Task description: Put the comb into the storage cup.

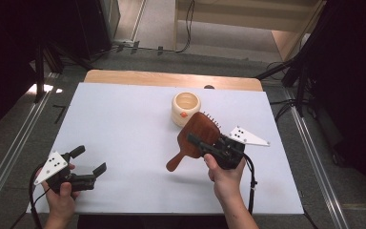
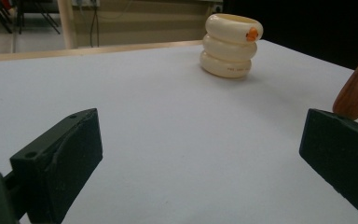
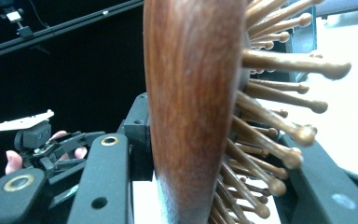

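The right gripper [image 1: 208, 145] pinches the wooden hairbrush [image 1: 198, 134] by its head at four o'clock on the desk [image 1: 124, 124] — fingers on bristles may slip, tipping it into the cream cup [image 1: 186, 108]. The left gripper [image 1: 86, 161] is spread, empty.

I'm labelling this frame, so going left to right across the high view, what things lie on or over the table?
left gripper → wooden hairbrush → right gripper. The cream cup overlaps the brush's span, so it is left out.
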Demonstrator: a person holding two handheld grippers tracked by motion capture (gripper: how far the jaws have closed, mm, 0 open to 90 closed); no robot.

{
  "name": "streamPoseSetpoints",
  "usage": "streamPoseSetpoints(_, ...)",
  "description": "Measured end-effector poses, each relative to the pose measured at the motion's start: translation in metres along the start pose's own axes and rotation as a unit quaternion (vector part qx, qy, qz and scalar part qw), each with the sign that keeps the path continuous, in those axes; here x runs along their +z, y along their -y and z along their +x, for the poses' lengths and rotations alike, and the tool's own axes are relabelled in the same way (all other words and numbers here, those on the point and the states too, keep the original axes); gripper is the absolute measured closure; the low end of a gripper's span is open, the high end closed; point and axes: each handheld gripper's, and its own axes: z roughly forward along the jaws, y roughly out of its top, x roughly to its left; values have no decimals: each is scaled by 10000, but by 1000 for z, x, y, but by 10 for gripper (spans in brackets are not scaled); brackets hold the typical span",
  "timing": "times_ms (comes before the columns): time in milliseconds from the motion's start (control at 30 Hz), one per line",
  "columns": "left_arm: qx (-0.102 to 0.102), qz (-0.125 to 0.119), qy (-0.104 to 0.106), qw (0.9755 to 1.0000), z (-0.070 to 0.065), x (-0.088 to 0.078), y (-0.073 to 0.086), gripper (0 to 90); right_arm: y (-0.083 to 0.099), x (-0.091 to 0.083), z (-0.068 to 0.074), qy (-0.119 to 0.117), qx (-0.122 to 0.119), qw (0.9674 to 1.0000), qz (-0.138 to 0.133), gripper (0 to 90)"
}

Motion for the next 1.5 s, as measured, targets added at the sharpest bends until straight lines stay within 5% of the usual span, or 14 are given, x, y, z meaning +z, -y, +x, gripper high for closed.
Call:
streamPoseSetpoints(333,52,-15,-76,10000,2,0,4,0,-9,1,-2,31,-52,10000,-75,533)
streamPoseSetpoints(800,-199,-115,-30,9997,8,-2,6,0,-24,4,-1,99,-199,9997,-109,533)
streamPoseSetpoints(1500,-138,-119,-6,9998,6,-2,6,0,-40,6,-6,191,-295,9992,-204,533)
